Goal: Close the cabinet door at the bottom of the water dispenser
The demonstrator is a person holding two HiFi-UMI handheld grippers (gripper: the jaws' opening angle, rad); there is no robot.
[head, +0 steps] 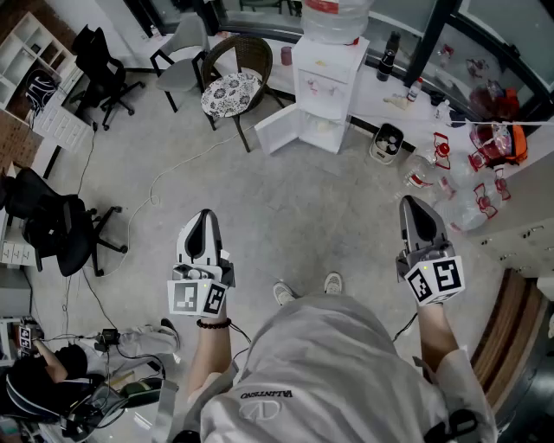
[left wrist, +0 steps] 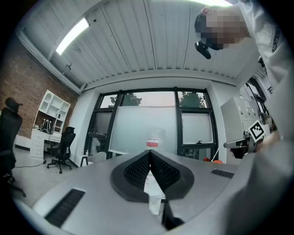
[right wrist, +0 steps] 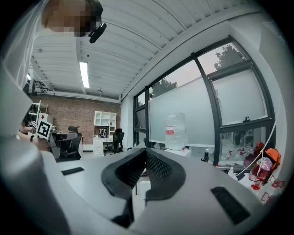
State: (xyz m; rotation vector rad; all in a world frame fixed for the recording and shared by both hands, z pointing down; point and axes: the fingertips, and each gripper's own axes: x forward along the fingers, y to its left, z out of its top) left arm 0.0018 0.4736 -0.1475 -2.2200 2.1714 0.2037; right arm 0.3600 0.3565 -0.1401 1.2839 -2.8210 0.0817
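Observation:
A white water dispenser stands against the far window wall with a clear bottle on top. Its bottom cabinet door hangs wide open, swung out to the left, showing the white inside. My left gripper and my right gripper are both shut and empty, held over the floor well short of the dispenser. The bottle shows just above the tips in the left gripper view, and the bottle stands right of the tips in the right gripper view.
A wicker chair with a patterned cushion and a grey chair stand left of the dispenser. A small bin sits to its right, with red-and-white clutter beyond. Black office chairs are at the left. A white cable lies on the floor.

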